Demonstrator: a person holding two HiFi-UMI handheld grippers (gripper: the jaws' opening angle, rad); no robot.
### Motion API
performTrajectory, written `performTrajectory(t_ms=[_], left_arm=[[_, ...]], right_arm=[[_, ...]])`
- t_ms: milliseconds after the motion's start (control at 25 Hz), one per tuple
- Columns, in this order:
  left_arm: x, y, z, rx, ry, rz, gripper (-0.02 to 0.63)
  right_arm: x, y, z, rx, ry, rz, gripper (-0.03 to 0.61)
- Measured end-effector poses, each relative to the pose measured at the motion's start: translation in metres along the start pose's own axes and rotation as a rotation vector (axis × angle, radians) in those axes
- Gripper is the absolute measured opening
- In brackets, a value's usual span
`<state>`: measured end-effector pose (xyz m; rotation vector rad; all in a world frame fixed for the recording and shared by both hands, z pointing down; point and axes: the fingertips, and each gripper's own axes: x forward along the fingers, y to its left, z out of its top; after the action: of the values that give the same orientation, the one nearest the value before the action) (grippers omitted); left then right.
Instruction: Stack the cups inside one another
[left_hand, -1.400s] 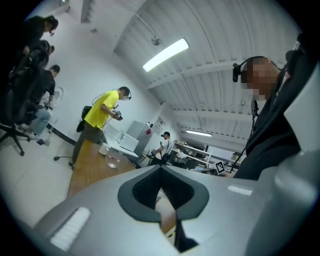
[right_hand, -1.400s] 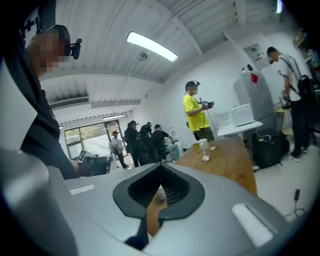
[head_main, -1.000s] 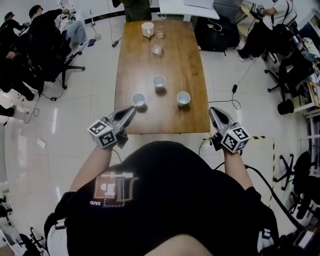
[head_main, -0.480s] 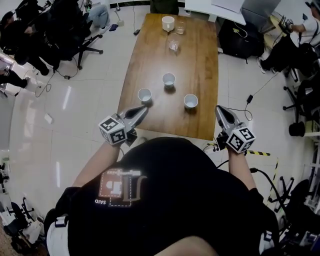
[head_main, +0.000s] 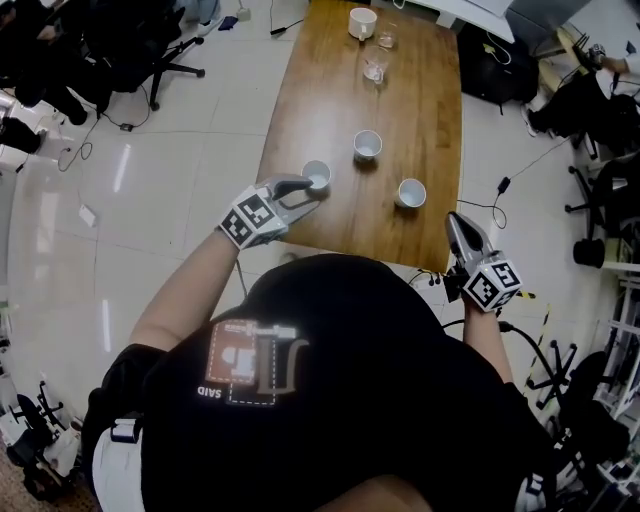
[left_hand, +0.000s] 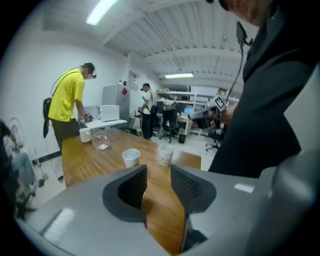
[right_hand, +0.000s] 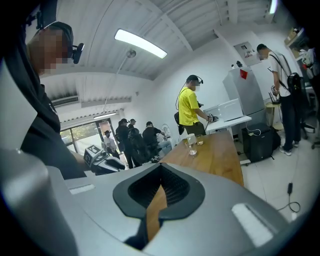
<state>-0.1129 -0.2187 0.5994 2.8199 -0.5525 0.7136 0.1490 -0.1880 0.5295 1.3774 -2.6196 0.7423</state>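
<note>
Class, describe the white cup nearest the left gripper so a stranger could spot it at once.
Find the wooden table. On its near half stand three cups. The wanted cup is leftmost, by the table's left edge, with the left gripper beside it; the middle cup and right cup stand alone.

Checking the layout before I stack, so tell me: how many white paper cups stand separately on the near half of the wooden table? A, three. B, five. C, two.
A: the left cup, the middle cup and the right cup stand apart from one another on the table, none nested yet.
</note>
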Motion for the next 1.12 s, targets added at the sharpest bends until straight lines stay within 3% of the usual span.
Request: performTrajectory(t_ms=[120, 360, 560, 640, 760, 880, 1120], left_arm=[[0.014, 0.003, -0.024, 0.208, 0.201, -0.037, 0.175], [0.045, 0.016, -0.068, 0.525, 0.504, -0.066, 0.181], [0.055, 0.037, -0.107, 0.671, 0.678, -0.078, 0.175], [0.057, 0.040, -0.117, 0.698, 0.731, -0.089, 0.133], [0.058, 0.038, -0.122, 0.708, 0.774, -0.113, 0.023], [0.060, 0.031, -0.111, 0.695, 0.775, -0.145, 0.017], [0.083, -0.012, -0.008, 0.685, 0.606, -0.192, 0.017]], right_arm=[[-0.001, -0.003, 0.003, 0.003, -0.003, -0.013, 0.014], [-0.014, -0.015, -0.005, 0.023, -0.002, -0.034, 0.014], [-0.019, -0.023, -0.019, 0.053, 0.006, -0.053, 0.014], [-0.023, -0.026, -0.023, 0.061, 0.008, -0.059, 0.014], [-0.026, -0.027, -0.027, 0.074, 0.003, -0.067, 0.014], [-0.026, -0.029, -0.029, 0.085, -0.008, -0.066, 0.014], [-0.037, -0.035, -0.031, 0.093, -0.040, -0.065, 0.014]])
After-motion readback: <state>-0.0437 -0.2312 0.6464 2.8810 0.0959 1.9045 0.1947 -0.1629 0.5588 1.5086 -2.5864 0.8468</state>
